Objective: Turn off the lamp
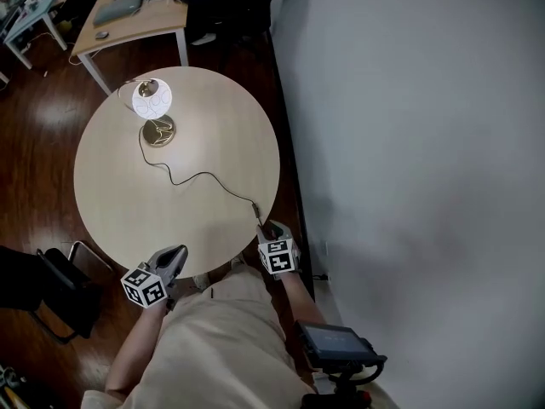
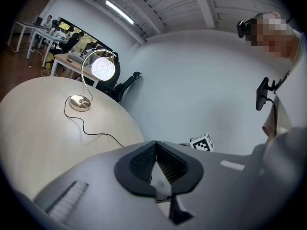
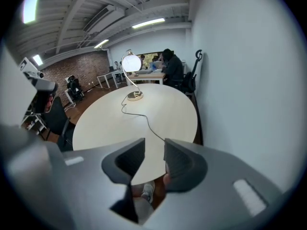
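A lamp with a lit white globe (image 1: pixel 152 100) and a brass base (image 1: pixel 159 131) stands at the far left of the round pale table (image 1: pixel 111 211). Its black cord (image 1: pixel 204 175) runs across to the table's near right edge. My right gripper (image 1: pixel 274 228) hovers at that edge by the cord's end, open with nothing between its jaws (image 3: pixel 154 147); the cord (image 3: pixel 144 121) leads away from it to the lamp (image 3: pixel 131 63). My left gripper (image 1: pixel 174 258) is at the near edge, shut and empty (image 2: pixel 154 143), far from the lamp (image 2: pixel 103 68).
A grey wall (image 1: pixel 409 143) runs close along the table's right side. A black chair (image 1: pixel 43 288) stands at the near left. A wooden desk (image 1: pixel 128 20) with a laptop, and seated people, are beyond the table. A black device (image 1: pixel 336 348) hangs at my waist.
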`<action>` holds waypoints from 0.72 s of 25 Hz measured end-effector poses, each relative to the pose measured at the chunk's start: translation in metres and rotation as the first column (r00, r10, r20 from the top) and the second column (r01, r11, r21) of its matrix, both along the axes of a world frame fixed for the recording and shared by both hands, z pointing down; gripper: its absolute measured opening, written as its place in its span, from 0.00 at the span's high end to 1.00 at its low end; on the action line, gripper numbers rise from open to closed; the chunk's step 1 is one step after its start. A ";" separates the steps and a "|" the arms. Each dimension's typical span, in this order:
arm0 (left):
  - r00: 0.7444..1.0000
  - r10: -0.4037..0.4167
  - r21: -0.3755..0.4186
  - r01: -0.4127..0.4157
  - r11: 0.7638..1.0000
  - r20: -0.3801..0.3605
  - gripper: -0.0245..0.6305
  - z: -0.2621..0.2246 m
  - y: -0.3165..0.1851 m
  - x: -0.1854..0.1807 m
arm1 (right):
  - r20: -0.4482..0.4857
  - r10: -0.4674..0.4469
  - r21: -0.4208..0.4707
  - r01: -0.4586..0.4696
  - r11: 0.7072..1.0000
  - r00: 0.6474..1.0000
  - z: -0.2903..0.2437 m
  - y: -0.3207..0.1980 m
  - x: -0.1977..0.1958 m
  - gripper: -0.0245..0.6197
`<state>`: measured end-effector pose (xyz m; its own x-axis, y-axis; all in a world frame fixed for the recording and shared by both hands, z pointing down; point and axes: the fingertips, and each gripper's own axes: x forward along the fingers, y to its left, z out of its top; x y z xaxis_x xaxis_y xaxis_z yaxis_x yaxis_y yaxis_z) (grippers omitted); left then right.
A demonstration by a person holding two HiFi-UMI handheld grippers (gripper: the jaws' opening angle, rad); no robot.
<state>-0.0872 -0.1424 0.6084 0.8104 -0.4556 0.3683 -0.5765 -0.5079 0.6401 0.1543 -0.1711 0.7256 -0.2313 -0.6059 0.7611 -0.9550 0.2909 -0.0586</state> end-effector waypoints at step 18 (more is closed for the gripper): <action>0.975 -0.206 -0.078 0.212 0.974 0.082 0.96 0.005 -0.022 0.024 | 0.001 -0.036 -0.199 0.035 0.979 0.999 0.152 -0.066 0.003 0.72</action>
